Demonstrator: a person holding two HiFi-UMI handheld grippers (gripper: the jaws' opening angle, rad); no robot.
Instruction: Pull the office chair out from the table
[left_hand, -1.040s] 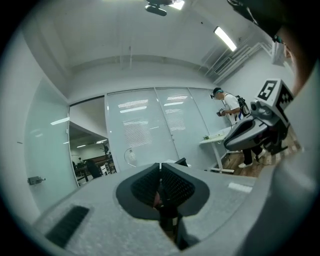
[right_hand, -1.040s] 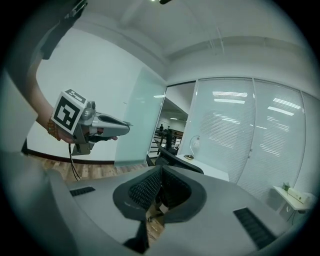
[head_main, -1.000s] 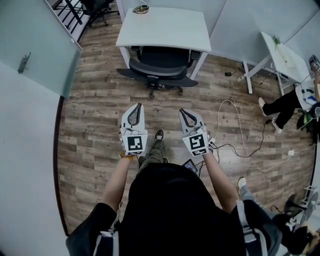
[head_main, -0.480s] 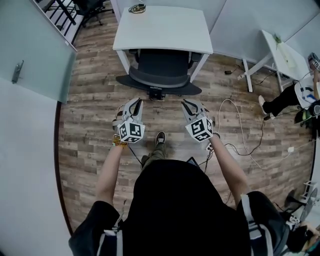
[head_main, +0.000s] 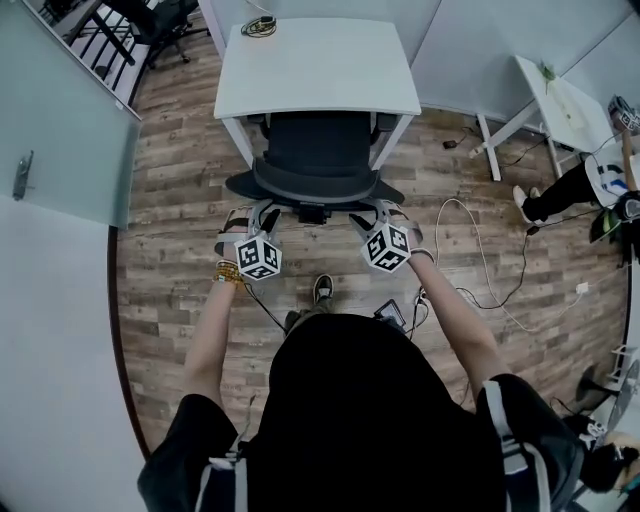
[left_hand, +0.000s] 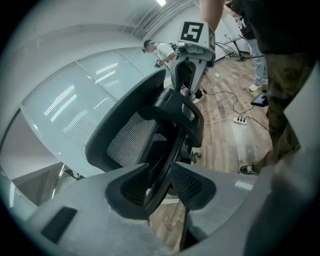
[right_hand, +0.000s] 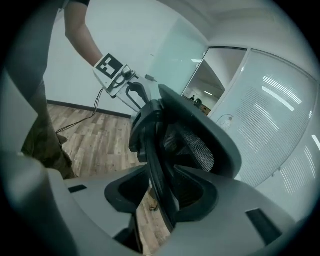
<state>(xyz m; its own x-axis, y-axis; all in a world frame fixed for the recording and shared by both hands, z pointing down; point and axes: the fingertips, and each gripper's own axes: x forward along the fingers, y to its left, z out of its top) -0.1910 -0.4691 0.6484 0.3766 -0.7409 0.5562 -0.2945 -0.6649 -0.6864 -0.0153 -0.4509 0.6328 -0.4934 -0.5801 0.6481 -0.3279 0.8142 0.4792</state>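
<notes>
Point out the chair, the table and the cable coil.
chair (head_main: 315, 183), head view, top rim of its backrest.
table (head_main: 320, 70), head view, bare top.
cable coil (head_main: 258, 26), head view, its loops.

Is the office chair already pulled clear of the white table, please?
No, the chair has its seat tucked under the white table, with only its back sticking out.

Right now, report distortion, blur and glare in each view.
Head view: sharp and evenly lit, though fisheye bows the wooden floor. Left gripper view: heavy barrel distortion, dark corners, ceiling-light glare on the glass wall. Right gripper view: same warp, office chair mesh crisp.
</notes>
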